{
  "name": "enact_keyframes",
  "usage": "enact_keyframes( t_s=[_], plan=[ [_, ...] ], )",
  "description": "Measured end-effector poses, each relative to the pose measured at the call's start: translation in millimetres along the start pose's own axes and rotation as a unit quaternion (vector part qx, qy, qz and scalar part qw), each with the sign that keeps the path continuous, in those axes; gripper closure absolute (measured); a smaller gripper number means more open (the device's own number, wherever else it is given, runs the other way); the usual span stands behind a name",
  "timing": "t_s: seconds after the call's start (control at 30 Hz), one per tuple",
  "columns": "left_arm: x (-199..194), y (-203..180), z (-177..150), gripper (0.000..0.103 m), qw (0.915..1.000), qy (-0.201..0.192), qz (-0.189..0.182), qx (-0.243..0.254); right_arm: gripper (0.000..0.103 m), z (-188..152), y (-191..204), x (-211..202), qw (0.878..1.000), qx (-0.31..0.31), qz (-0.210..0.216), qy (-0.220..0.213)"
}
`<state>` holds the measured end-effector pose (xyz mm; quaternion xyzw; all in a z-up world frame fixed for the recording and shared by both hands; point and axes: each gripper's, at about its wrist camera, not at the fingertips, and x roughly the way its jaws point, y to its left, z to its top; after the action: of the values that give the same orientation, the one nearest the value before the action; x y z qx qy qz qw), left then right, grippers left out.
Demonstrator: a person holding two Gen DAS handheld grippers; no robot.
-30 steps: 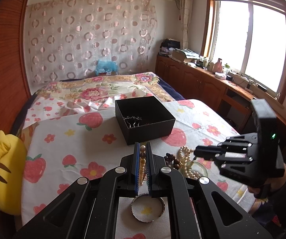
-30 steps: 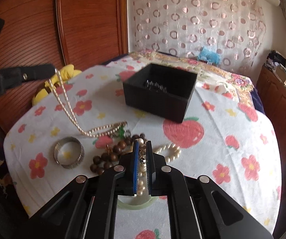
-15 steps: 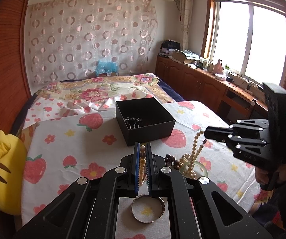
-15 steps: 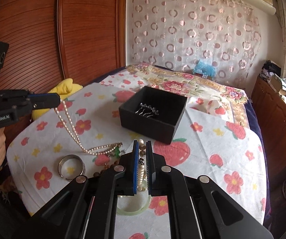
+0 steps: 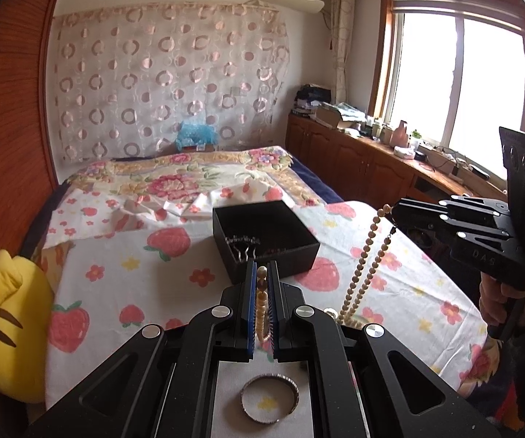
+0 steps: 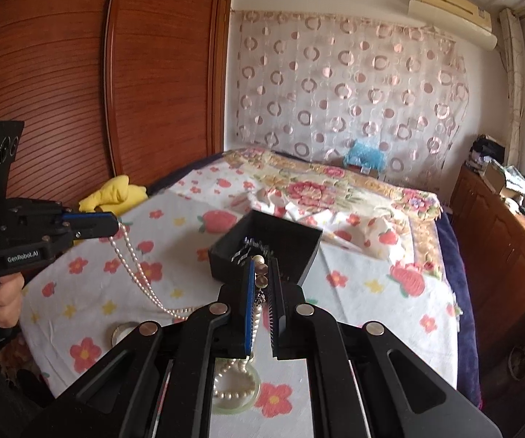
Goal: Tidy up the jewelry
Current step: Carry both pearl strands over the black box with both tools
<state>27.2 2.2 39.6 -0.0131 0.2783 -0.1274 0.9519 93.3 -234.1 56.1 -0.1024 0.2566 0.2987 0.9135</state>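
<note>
- The left gripper (image 5: pixel 261 294) has its jaws pinched narrow on a strand of small pearls (image 6: pixel 141 272); in the right wrist view that strand hangs from the tips and trails down onto the flowered cloth (image 5: pixel 116 273).
- The right gripper (image 6: pixel 261 284) is likewise clamped narrow on a pearl necklace (image 5: pixel 362 270); in the left wrist view the necklace hangs in two lines from the fingertips (image 5: pixel 399 208), and its lower end is hidden behind the left gripper's body.
- Below the right gripper, more pearls lie coiled inside a pale green bangle (image 6: pixel 251 403) on the cloth near the front edge of the bed.
- A silver bangle (image 5: pixel 269 398) lies flat on the cloth under the left gripper, near the same front edge.
- A black open box (image 5: pixel 266 239) sits towards the middle of the cloth, beyond both grippers, with silvery pieces (image 5: pixel 242 246) inside.
- A yellow plush toy (image 5: pixel 10 325) rests at the bed's left edge against the wooden wardrobe (image 6: pixel 116 73).
</note>
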Motion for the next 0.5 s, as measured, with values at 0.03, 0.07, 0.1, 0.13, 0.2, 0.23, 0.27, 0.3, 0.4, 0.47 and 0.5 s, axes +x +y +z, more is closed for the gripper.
enact_keyframes(
  t_s=[0.03, 0.07, 0.1, 0.13, 0.2, 0.23, 0.27, 0.3, 0.4, 0.47, 0.5],
  plan=[
    [-1, -2, 3, 0.098, 1.0000, -0.004, -0.001, 0.002, 0.095, 5, -1, -3, 1.000, 0.000, 0.001, -0.005],
    [-2, -3, 6, 0.098, 1.0000, -0.007, -0.001, 0.002, 0.095, 8, -1, -5, 1.000, 0.001, 0.003, -0.010],
    [-4, -3, 9, 0.098, 1.0000, -0.009, -0.001, 0.003, 0.095, 12, -2, -7, 1.000, 0.001, 0.004, -0.013],
    [-4, -5, 12, 0.098, 0.9999, -0.013, -0.002, 0.005, 0.095, 16, -2, -10, 1.000, 0.000, 0.004, -0.019],
    [-7, -6, 18, 0.098, 0.9998, -0.017, -0.002, 0.007, 0.095, 23, -3, -13, 1.000, -0.003, 0.002, -0.026],
    [-7, -6, 20, 0.098, 0.9998, -0.020, -0.002, 0.009, 0.095, 26, -3, -15, 1.000, -0.005, 0.001, -0.029],
    [-8, -8, 24, 0.098, 0.9997, -0.023, -0.002, 0.011, 0.095, 30, -3, -17, 0.999, -0.007, 0.000, -0.033],
    [-8, -9, 26, 0.098, 0.9996, -0.025, -0.001, 0.013, 0.095, 34, -4, -18, 0.999, -0.010, -0.002, -0.037],
    [-9, -11, 35, 0.098, 0.9993, -0.031, -0.001, 0.018, 0.095, 45, -5, -19, 0.999, -0.015, -0.005, -0.044],
    [-9, -13, 43, 0.098, 0.9991, -0.036, -0.001, 0.023, 0.095, 51, -7, -18, 0.999, -0.018, -0.007, -0.046],
    [-10, -14, 46, 0.098, 0.9989, -0.038, -0.001, 0.026, 0.095, 54, -8, -18, 0.999, -0.019, -0.007, -0.047]
  ],
)
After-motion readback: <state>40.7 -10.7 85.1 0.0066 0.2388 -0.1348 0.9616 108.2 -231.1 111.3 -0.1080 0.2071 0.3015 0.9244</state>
